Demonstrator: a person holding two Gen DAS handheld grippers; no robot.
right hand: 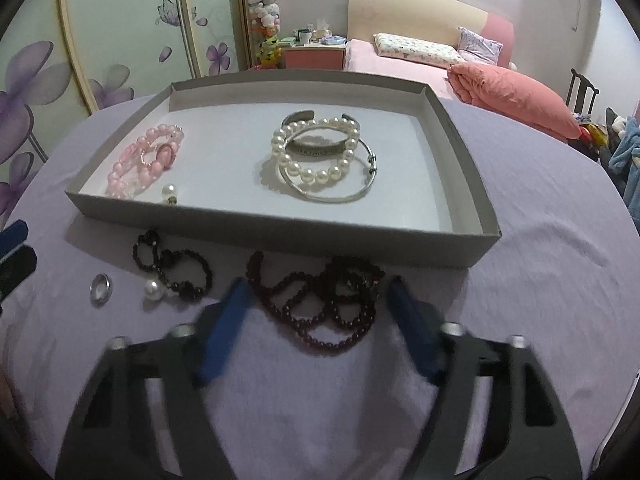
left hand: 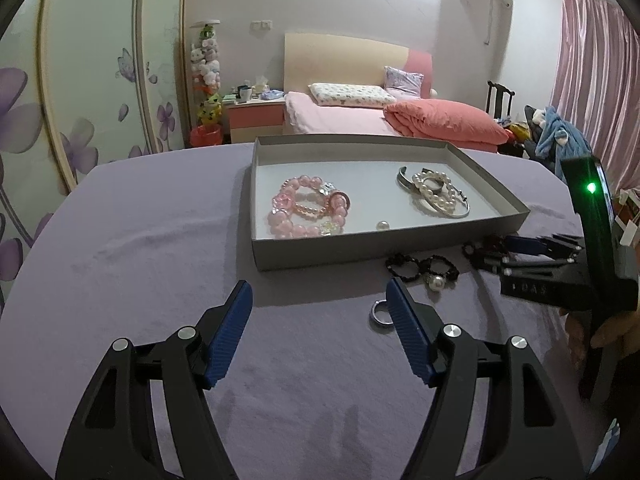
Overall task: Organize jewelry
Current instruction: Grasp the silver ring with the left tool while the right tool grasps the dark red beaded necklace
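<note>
Jewelry: I see pink beads [right hand: 144, 160] and pearl bracelet [right hand: 316, 152] in the gray tray [right hand: 280, 232].
Dark red beads [right hand: 320, 304]: on cloth, between my right tongs [right hand: 318, 292], gaping.
Left tongs [left hand: 320, 300]: wide, empty, beside ring [left hand: 380, 312].

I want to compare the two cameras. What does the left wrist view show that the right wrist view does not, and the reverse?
Left wrist only: the right gripper from the side, with its green light.
Right wrist only: the dark red beads lying clear between open fingers.
Both: the tray, pink bracelets, pearl bracelet, ring and black beads.
</note>
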